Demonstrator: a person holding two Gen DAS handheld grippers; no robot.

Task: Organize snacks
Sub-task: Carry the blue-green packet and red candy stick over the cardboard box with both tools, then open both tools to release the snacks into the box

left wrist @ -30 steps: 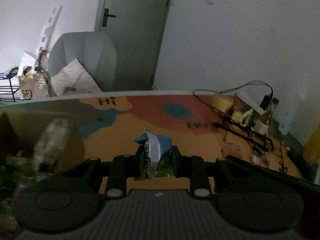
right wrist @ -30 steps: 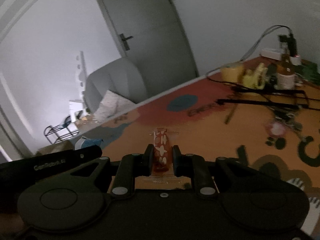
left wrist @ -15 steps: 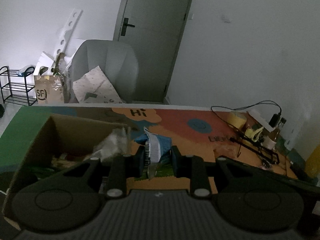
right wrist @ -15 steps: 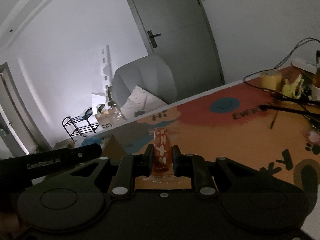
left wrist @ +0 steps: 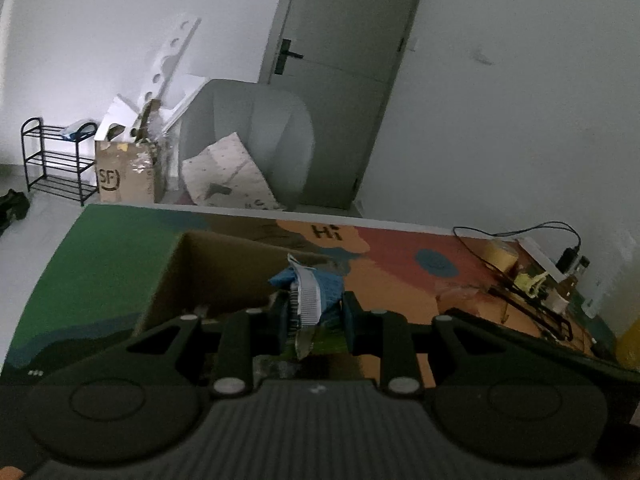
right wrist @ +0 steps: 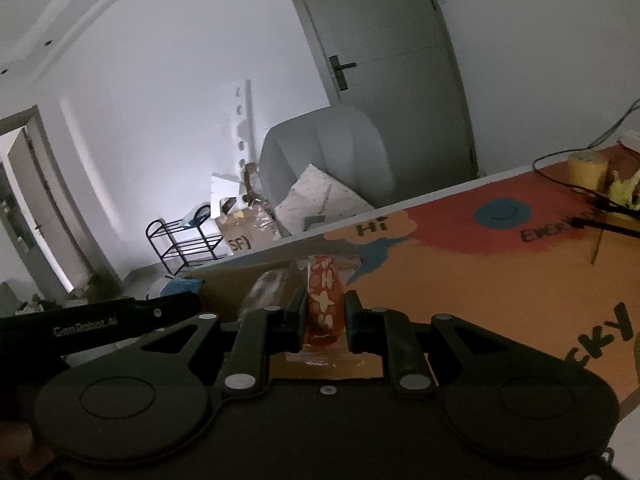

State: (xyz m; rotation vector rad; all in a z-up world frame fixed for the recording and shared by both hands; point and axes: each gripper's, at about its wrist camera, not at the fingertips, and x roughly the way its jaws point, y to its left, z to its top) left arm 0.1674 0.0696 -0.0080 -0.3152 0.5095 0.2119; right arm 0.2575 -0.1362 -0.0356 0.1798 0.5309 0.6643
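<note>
Crinkled foil is catching the dim light as the left gripper (left wrist: pixel 314 318) is clamping a blue snack packet (left wrist: pixel 310 294) with a ribbed silver seam, its black jaws pressing both sides while the pouch is sticking up toward 12 o'clock past the fingertips. Just beyond, from 10 to 12 o'clock, an open cardboard box (left wrist: pixel 176 276) of matte brown board is sitting on the colourful printed table mat (left wrist: pixel 396 248).

On the other side, the right gripper (right wrist: pixel 324 316) is squeezing a slim, glossy orange-red snack stick (right wrist: pixel 323 300) patterned with pale shapes, standing upright between the jaws. The cardboard box (right wrist: pixel 236 286) is lying at 11 o'clock, with the left gripper (right wrist: pixel 120 318) reaching in at 9 o'clock. Farther off at 2 o'clock, a yellow tape roll (right wrist: pixel 588 170) is resting among black cables (right wrist: pixel 560 158).
</note>
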